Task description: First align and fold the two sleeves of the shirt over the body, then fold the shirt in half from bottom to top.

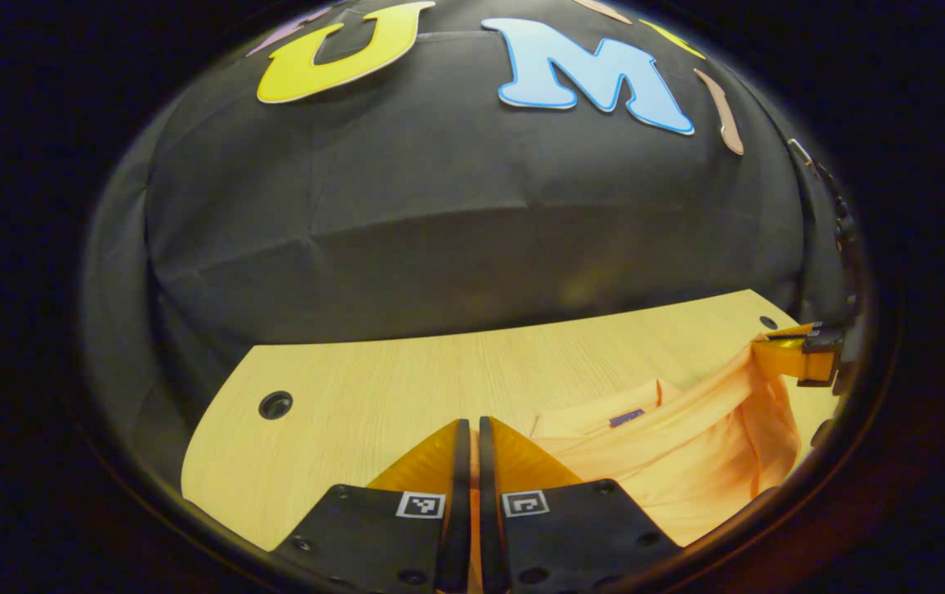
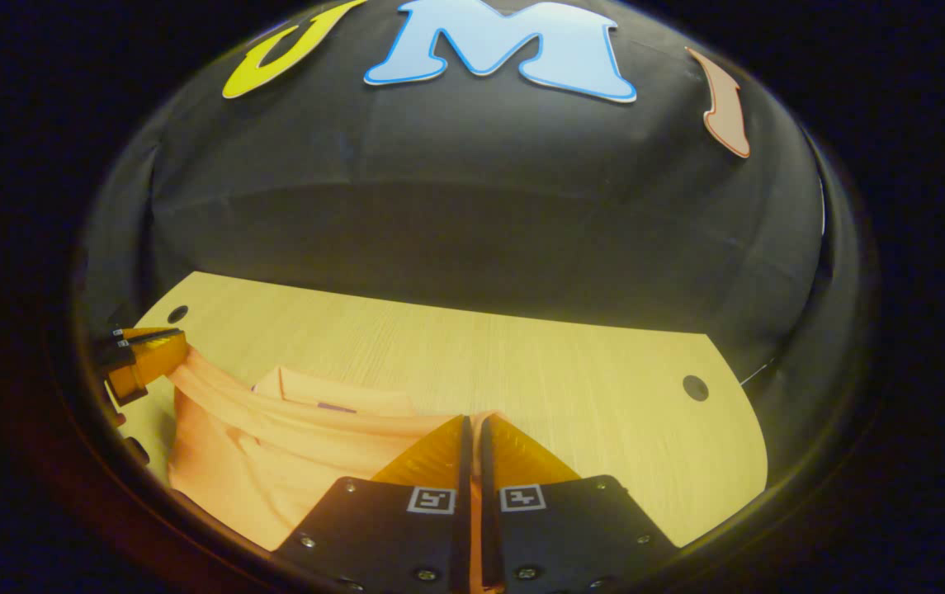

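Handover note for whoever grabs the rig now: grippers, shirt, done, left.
Left gripper: shut on the shirt, pinching its edge.
Right gripper: shut on the shirt too, at the opposite corner.
The shirt's edge is lifted and stretched between them above the table; collar lies toward the wall.
Done: sleeves look folded in.
Left: carry the edge over to the collar, lay it down, release.

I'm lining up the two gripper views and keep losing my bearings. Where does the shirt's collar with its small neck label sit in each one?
Left gripper view: the collar lies lower right of centre, just right of the left gripper.
Right gripper view: the collar lies lower left, left of the right gripper.
Shared landmark: the wooden table, with the shirt lifted above it.
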